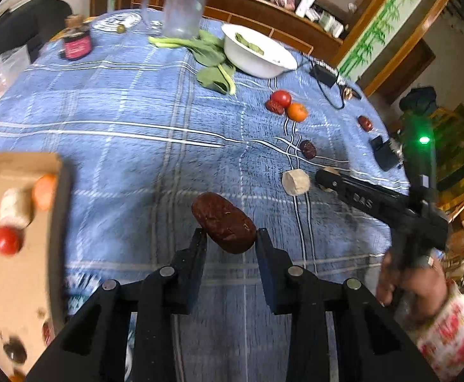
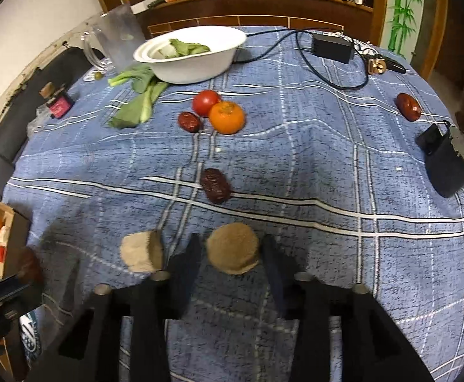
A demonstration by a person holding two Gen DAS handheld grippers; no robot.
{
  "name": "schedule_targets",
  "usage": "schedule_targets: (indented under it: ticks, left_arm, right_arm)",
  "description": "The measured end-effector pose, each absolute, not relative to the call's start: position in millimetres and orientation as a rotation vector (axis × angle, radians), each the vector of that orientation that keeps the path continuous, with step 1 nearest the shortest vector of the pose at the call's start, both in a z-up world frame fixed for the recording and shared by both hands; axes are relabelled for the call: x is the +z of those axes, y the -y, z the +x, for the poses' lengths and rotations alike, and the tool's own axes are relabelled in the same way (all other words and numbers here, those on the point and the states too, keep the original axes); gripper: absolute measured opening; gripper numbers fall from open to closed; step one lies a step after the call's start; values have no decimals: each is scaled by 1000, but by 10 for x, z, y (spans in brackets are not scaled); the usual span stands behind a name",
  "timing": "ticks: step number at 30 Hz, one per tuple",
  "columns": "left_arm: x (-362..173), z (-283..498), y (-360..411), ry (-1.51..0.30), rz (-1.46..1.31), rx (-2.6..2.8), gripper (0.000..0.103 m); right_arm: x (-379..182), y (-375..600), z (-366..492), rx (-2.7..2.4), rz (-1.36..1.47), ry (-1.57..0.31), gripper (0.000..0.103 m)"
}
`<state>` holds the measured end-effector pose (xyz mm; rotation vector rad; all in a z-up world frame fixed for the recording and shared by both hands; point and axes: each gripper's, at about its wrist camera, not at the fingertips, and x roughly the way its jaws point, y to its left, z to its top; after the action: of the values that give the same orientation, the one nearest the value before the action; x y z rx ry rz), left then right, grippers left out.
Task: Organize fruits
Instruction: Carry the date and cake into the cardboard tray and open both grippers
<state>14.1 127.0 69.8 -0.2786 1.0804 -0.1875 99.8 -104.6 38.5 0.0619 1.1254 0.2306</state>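
My left gripper (image 1: 231,235) is shut on a dark red date (image 1: 225,222), held above the blue checked cloth beside a cardboard box (image 1: 25,165) that holds a tomato, an orange and a pale piece. My right gripper (image 2: 232,246) stands open astride a round tan piece (image 2: 233,248) that rests on the cloth; small gaps show at its sides. A second tan chunk (image 2: 141,251) lies just to its left. Farther back lie a date (image 2: 216,186), a tomato (image 2: 205,102), an orange (image 2: 227,117) and another date (image 2: 189,122). One more date (image 2: 408,106) sits far right.
A white bowl (image 2: 200,67) with greens stands at the back, leafy greens (image 2: 136,102) and a clear jug (image 2: 117,41) beside it. A black adapter (image 2: 332,47) with its cable, a black pouch (image 2: 445,165) and a pink-labelled jar (image 2: 58,105) lie near the table's edges.
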Motion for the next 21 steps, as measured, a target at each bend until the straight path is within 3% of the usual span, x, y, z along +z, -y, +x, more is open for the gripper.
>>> schedule_targets:
  ticks: [9, 21]
  left_arm:
    - [1109, -559, -2043, -977, -354, -47, 30]
    - [1237, -1372, -3159, -902, -487, 170, 30]
  right_arm:
    - [683, 1061, 768, 242, 153, -1085, 35]
    - [1134, -493, 119, 619, 77, -1084, 36]
